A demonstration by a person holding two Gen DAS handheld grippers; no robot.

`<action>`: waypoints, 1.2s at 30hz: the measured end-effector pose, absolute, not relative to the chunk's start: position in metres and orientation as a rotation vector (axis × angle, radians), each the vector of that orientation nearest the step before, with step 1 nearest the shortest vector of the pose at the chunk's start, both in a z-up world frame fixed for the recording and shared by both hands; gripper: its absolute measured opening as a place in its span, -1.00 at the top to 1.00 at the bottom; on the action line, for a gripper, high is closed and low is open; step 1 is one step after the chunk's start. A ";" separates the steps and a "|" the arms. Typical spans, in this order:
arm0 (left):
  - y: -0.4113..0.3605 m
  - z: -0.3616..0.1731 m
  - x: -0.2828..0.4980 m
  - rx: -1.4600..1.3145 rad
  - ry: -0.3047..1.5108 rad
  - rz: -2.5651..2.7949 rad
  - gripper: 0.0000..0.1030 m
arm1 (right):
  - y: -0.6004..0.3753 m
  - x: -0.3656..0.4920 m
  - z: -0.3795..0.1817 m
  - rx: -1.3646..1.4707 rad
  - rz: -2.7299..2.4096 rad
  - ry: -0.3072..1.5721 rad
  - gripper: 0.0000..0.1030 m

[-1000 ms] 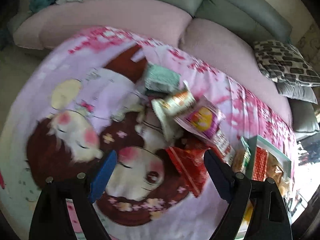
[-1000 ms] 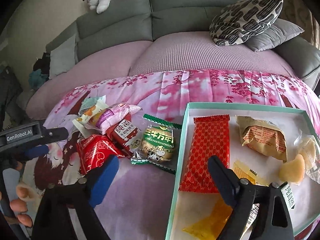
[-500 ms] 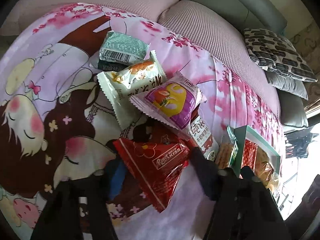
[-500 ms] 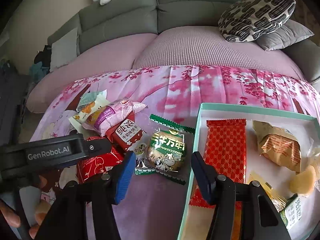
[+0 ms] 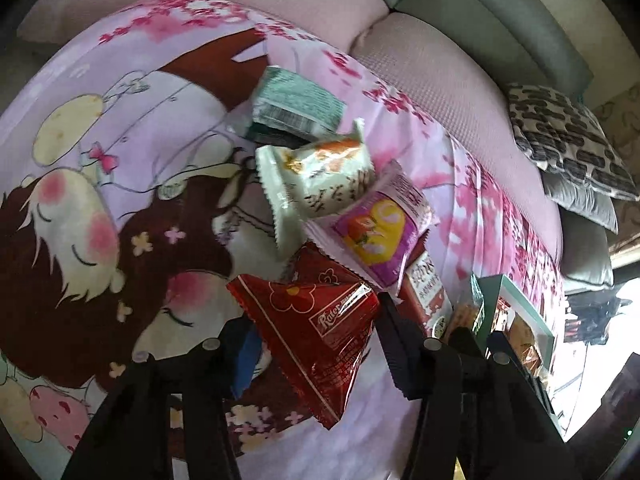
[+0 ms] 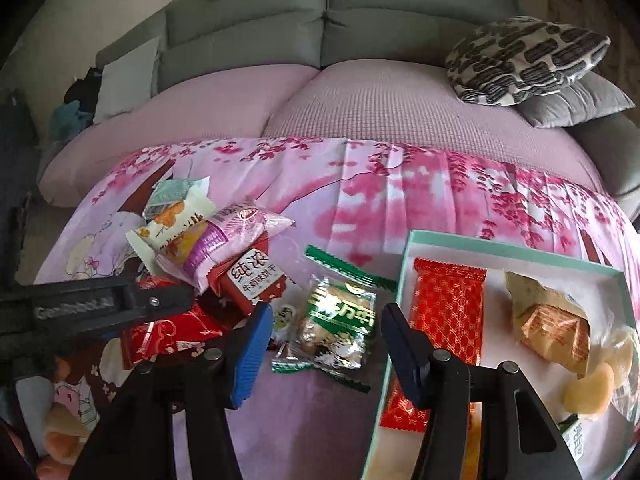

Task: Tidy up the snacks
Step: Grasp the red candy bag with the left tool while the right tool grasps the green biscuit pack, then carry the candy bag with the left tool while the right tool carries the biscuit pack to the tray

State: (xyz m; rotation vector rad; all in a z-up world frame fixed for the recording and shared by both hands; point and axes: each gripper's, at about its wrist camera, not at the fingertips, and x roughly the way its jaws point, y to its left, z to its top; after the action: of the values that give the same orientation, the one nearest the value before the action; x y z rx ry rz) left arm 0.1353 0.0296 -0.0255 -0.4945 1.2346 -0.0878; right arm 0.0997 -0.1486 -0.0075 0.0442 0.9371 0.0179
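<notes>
**Q:** What is changed from a second earlier, and what is meant by it for the task?

**A:** Both tools are shown with their jaws narrower than before. The jaws of the left gripper (image 5: 320,344) are closing, and the red triangular packet (image 5: 316,332) is caught between them, its foil met by both pads. The right gripper (image 6: 328,344) is held half apart astride the green biscuit packet (image 6: 340,320), and no contact is seen. Two pick-ups are judged to be in hand, one per tool. Each packet is probably meant for the tray (image 6: 512,246), just right of the green packet.

**Q:** How are the materials and shapes to be read, near to far?

**A:** Nearest, the red packet is seen as glossy, creased foil, puffed into a pyramid. The green packet is clear film with zigzag ends, through which biscuits are shown. Beyond, a purple pillow pack (image 5: 376,232), a white serrated packet (image 5: 324,176) and a mint-green packet (image 5: 296,100) are heaped, overlapping. In the shallow tray, a flat red patterned bar (image 6: 448,304) is laid with other wrapped snacks. All is borne on a smooth printed cloth (image 5: 120,160). Farthest, a sofa (image 6: 360,92) covered in ribbed pink fabric is seen, with a patterned cushion (image 6: 520,56).
</notes>
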 end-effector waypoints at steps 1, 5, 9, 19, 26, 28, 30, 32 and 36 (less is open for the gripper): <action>0.032 -0.025 0.135 -0.501 1.232 -0.086 -0.08 | -0.148 0.103 -0.011 0.042 0.010 0.950 -0.15; 0.038 -0.021 0.133 -0.515 1.224 -0.080 -0.08 | -0.149 0.107 -0.018 0.038 -0.005 0.974 -0.11; 0.040 -0.022 0.133 -0.540 1.230 -0.093 -0.08 | -0.146 0.108 -0.019 0.024 -0.010 0.984 -0.11; 0.050 -0.019 0.129 -0.591 1.221 -0.107 -0.08 | -0.147 0.092 -0.011 0.009 -0.044 0.978 0.22; 0.055 -0.019 0.129 -0.630 1.223 -0.117 -0.08 | -0.141 0.087 -0.002 -0.064 -0.082 0.954 0.31; 0.056 -0.019 0.129 -0.641 1.221 -0.119 -0.08 | -0.139 0.086 -0.001 -0.082 -0.092 0.953 0.32; 0.057 -0.019 0.129 -0.650 1.219 -0.121 -0.08 | -0.134 0.086 -0.001 -0.122 -0.107 0.948 0.34; 0.058 -0.019 0.129 -0.656 1.220 -0.126 -0.08 | -0.129 0.089 -0.004 -0.144 -0.103 0.957 0.40; 0.059 -0.019 0.129 -0.670 1.224 -0.139 -0.08 | -0.115 0.095 -0.014 -0.250 -0.117 0.977 0.40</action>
State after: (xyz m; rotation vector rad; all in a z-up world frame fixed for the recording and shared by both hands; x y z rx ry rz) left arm 0.1286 0.0593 -0.0187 -0.6702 1.2241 -0.1395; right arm 0.0950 -0.1151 -0.0139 -0.2499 0.9774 -0.1174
